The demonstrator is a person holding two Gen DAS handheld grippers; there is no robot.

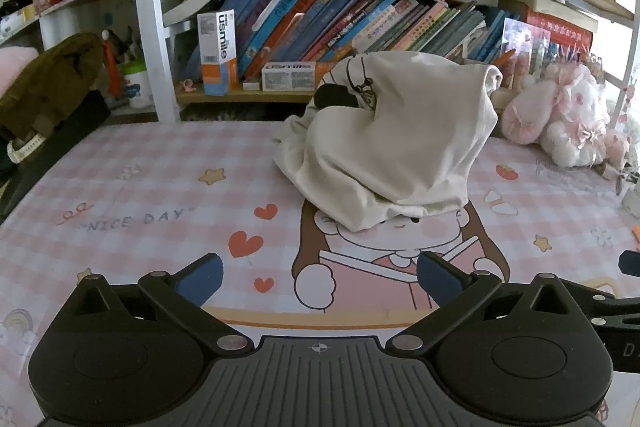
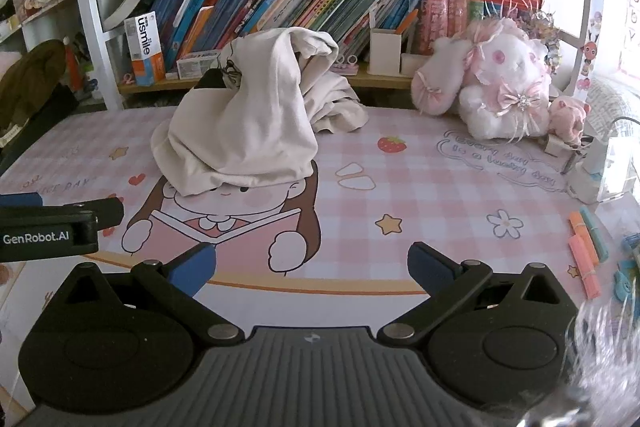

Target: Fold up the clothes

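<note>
- The left gripper (image 1: 320,277) is seen with its jaws spread wide and nothing between them; only the printed desk mat (image 1: 140,195) lies beneath the gap.
- The right gripper (image 2: 312,267) is likewise spread wide and empty, its blue pads apart over the mat's cartoon girl.
- The cream garment (image 1: 392,143) is found ahead of both pairs of jaws, well apart from the fingertips, heaped in a tall crumpled mound with a dark printed patch near its top.
- In the right wrist view the mound (image 2: 248,119) sits ahead and to the left of the jaws, with more cloth trailing behind it toward the bookshelf (image 2: 280,3).
- No fold appears to have been started; the garment would first have to be spread flat.
- A grasp taken on the mound's bulk is judged risky: several layers could be pinched together, so the cloth would lift as a lump and not open out.
- No hem or corner can be clearly picked out from here, so a wrong edge might be seized.
- The pink plush rabbit (image 2: 500,83) and the highlighters (image 2: 586,251), right of the right jaws, could be swept aside if the cloth is dragged or flung outward.
- The toothpaste boxes (image 1: 218,53) behind the mound could be knocked if the reach is overshot.
</note>
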